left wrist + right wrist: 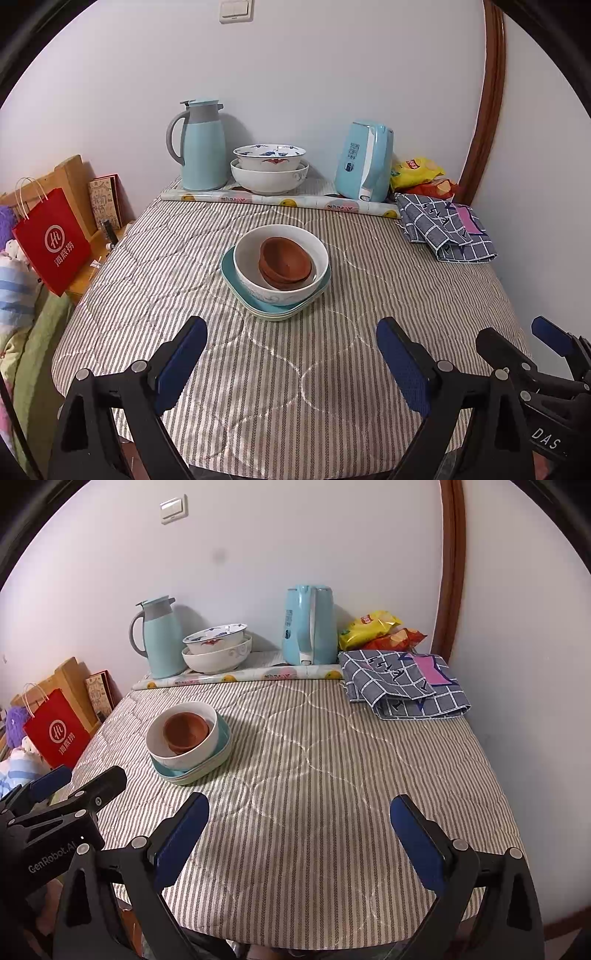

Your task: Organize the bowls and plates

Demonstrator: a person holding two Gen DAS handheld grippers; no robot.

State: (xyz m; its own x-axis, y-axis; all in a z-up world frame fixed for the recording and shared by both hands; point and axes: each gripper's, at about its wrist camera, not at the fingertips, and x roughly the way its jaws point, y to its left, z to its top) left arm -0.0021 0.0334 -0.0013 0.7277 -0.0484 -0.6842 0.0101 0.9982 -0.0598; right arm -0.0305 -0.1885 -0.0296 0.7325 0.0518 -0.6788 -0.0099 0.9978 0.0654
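Two brown bowls [285,263] are nested inside a white bowl [281,291], which sits on stacked teal and pale green plates [273,312] in the middle of the striped table. The stack also shows in the right wrist view [186,738], at the left. My left gripper [291,354] is open and empty, near the table's front edge, short of the stack. My right gripper [299,830] is open and empty, to the right of the stack. Two more white patterned bowls [269,170] are nested at the back by the wall.
A light blue thermos jug [201,147] and a blue kettle [365,162] stand at the back. Snack bags [417,171] and a folded checked cloth [447,227] lie back right. A red paper bag [53,242] stands off the table's left side.
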